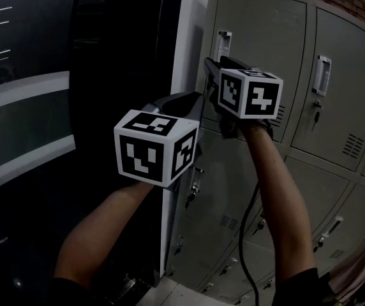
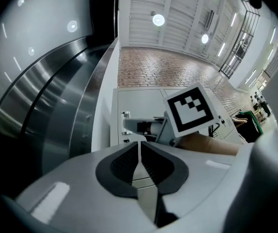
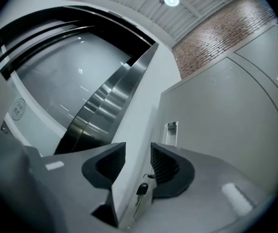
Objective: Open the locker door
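The locker door (image 1: 262, 40) is the upper left one in a block of grey lockers (image 1: 335, 171), and it is closed, flush with the doors beside it and below it. Its handle (image 1: 223, 45) sits in a narrow pale recess at the left edge of the door, near the top.

The right claw (image 3: 138, 161) is held up in front of this left edge, a little below the handle, and its jaws stand apart. Nothing is between the pads. Through the gap one sees only the white edge of the locker block and a key (image 3: 142, 189) with a dark head, which hangs from a lock farther away. The claw does not touch the handle or the door.

The left claw (image 2: 140, 155) is lower and more to the left in the head view, in front of the dark panel (image 1: 125, 43) that stands beside the lockers. Its jaws are pressed together along their tips and it holds nothing (its own view looks past them to the same door and to the marker cube (image 2: 190, 109) of the right claw).

A black cable (image 1: 245, 234) hangs down along the right forearm (image 1: 284, 196). Above the lockers there is a brick wall (image 2: 178, 74), and round lamps (image 2: 158, 19) are lit on the ceiling.
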